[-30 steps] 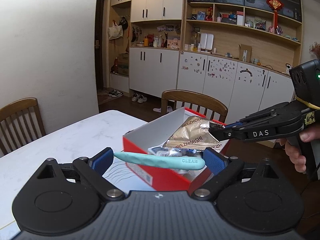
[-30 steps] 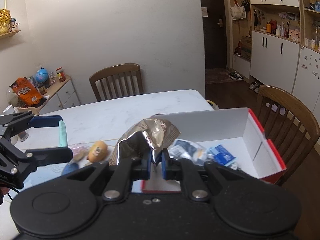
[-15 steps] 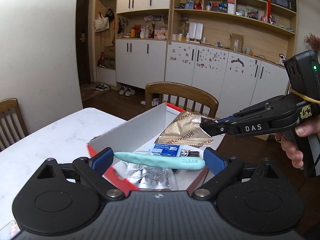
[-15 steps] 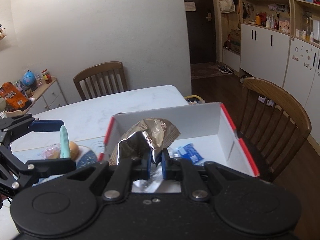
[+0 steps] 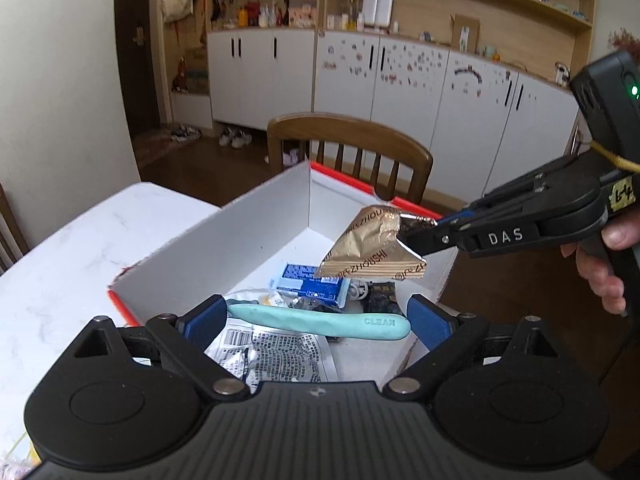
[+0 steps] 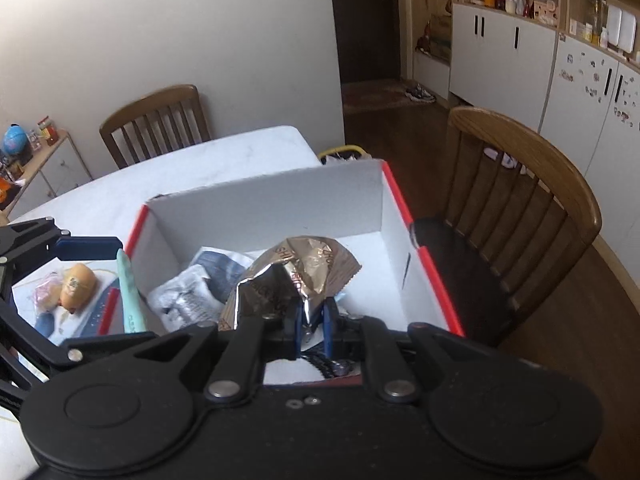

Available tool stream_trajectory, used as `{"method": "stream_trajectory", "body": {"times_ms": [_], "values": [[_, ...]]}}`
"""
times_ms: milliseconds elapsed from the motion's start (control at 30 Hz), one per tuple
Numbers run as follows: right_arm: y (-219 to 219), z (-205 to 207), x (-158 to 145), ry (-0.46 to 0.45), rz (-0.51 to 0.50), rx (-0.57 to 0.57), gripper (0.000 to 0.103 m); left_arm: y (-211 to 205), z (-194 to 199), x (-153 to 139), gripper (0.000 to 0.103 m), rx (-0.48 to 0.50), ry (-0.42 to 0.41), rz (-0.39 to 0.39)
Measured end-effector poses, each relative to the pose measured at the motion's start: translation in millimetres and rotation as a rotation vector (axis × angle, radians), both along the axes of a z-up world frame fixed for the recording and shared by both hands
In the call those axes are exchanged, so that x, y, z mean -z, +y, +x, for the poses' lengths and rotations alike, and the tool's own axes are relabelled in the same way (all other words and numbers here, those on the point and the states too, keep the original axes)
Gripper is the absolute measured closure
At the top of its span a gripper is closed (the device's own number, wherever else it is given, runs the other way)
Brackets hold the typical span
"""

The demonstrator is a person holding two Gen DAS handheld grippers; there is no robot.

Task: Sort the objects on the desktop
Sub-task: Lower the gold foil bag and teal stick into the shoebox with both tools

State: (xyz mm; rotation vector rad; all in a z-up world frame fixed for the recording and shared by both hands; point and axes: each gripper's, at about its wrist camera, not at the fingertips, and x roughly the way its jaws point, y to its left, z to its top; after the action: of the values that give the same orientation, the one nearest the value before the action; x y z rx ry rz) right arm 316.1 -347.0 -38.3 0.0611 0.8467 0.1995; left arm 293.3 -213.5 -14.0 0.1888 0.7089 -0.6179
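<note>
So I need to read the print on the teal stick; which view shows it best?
The left wrist view: the teal stick lies sideways between the jaws, "CLEAN" legible. The right wrist view shows it end-on at the edge, lettering unreadable.

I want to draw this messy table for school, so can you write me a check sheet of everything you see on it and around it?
Surface: white marbled table, partly covered.
Job's things: red-edged white cardboard box holds a blue packet and a printed clear bag; crumpled gold foil wrapper and mint-green rubbery stick marked CLEAN are both held above it.
Clutter: an orange egg-shaped toy and a pink thing beside the box.
Grippers: left gripper clamps the green stick by its ends; right gripper pinches the foil wrapper.
Cables: nothing seen.
Surroundings: brown wooden chairs, white cupboards, wooden shelves, shoes by the dark door.
</note>
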Motion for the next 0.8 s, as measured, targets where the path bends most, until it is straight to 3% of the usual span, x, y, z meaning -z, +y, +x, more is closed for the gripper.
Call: {"method": "stream_trajectory", "body": {"times_ms": [167, 367, 800], "values": [[-7.6, 18.8, 12.4, 0.045, 0.004, 0.011, 0.094, -11.7, 21.5, 12.4, 0.006, 0.009, 0.05, 0.015], [-9.2, 40.5, 27.1, 0.089, -0.001, 0.016, 0.094, -23.1, 43.1, 26.8, 0.006, 0.054, 0.081, 0.086], [1.4, 69.8, 52.5, 0.138, -0.062, 0.003, 0.094, -38.0, 68.0, 46.1, 0.006, 0.094, 0.113, 0.169]]}}
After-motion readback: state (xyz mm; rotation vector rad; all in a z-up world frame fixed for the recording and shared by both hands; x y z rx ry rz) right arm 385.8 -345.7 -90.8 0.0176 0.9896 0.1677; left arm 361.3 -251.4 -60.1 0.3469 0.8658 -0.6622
